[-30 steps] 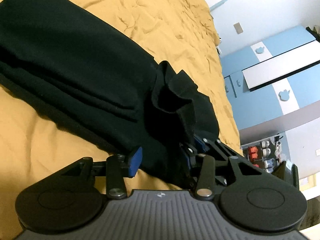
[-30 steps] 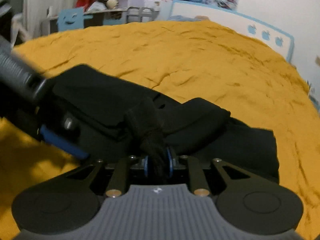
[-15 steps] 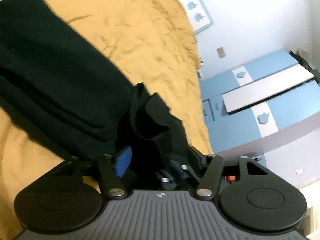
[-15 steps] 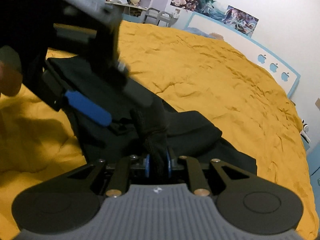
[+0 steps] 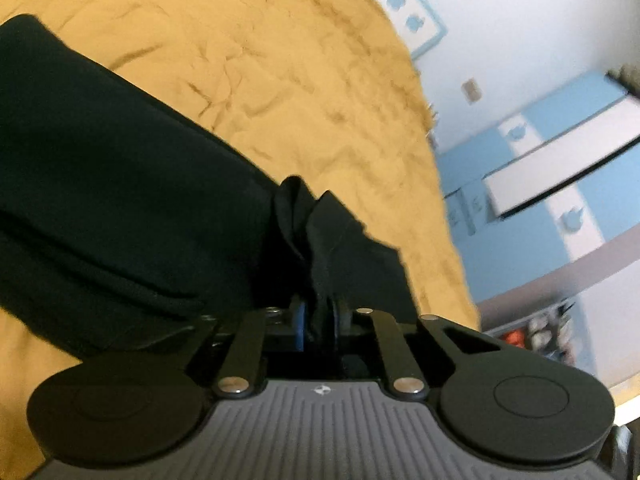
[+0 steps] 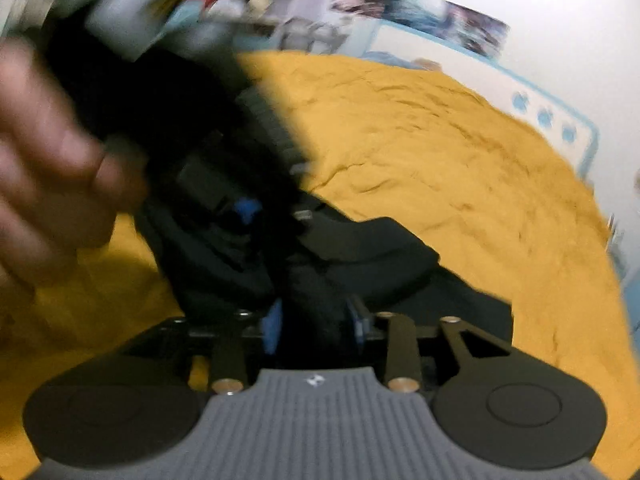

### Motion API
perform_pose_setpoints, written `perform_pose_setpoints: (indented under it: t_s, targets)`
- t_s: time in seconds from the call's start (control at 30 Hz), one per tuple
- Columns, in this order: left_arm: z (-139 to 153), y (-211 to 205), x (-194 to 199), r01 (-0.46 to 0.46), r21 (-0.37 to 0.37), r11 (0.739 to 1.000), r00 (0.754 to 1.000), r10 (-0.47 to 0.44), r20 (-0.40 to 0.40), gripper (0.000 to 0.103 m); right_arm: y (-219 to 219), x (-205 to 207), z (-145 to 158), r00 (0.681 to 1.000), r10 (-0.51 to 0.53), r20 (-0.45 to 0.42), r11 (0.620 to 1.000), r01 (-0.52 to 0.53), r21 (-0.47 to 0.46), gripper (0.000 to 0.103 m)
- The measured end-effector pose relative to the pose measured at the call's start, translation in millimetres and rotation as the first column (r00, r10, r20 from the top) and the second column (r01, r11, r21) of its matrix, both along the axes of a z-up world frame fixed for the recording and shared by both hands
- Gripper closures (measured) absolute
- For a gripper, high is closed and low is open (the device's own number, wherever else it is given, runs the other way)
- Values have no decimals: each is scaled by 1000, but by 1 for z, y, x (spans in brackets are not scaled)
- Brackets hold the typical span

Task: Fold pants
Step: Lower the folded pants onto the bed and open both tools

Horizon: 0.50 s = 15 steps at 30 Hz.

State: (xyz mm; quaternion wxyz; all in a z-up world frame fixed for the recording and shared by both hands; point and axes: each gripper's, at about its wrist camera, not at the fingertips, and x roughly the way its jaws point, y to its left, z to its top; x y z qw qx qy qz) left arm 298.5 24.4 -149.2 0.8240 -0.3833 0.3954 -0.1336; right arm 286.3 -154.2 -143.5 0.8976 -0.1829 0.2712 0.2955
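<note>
Black pants lie partly folded on the mustard yellow bed. My left gripper is shut on a bunched edge of the pants, with cloth pinched between its blue pads. In the right wrist view the pants spread ahead of my right gripper. Its blue pads stand partly apart with a thick bunch of black cloth between them. The left gripper and the hand holding it fill the upper left of that view, blurred, close over the same cloth.
The yellow bed sheet spreads far and right. A white and blue headboard is at the far end. Blue wardrobe doors stand beyond the bed's edge. Cluttered shelves stand at the back.
My left gripper has closed on the pants edge. My right gripper's pads have spread wider around the cloth. The left gripper has moved in close above the right one.
</note>
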Motion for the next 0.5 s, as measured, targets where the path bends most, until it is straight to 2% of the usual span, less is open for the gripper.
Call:
perform_pose_setpoints:
  t_s: [0.07,0.1,0.13,0.17,0.2,0.23,0.27,0.3,0.4,0.5]
  targets:
    - [0,10,-14,-32,-68,997,997,37,66,92,-33,4,14,993,-68,-95,973,87,216,72]
    - [-2,13,-20,-51,-68,996,995,56,80,92,-51,6,18,985,-113,-133,940,149,306,72]
    - [-7,13,-22,-65,-32,997,996,66,59,92,-65,7,19,972,-172,-160,915,218,340,72]
    - [-16,10,-20,-62,21,998,998,62,-1,92,-74,9,16,955,-236,-179,905,283,319,72]
    - [-29,6,-16,-42,57,998,996,47,-82,91,-79,13,10,937,-291,-192,907,334,255,75]
    - [-40,6,-16,-41,53,998,991,47,-129,88,-80,17,0,921,-332,-205,917,366,160,92]
    - [-43,7,-18,-55,35,998,990,59,-127,85,-81,19,-11,909,-358,-214,923,380,69,96]
    - [-40,7,-19,-62,36,997,990,66,-125,78,-83,18,-16,905,-369,-214,923,384,34,96]
    - [-24,4,-21,-59,113,992,992,70,-102,75,-86,10,-10,902,-372,-219,918,392,55,93]
    - [-1,7,-29,-72,224,972,996,82,-36,73,-82,12,0,910,-368,-191,915,391,97,84]
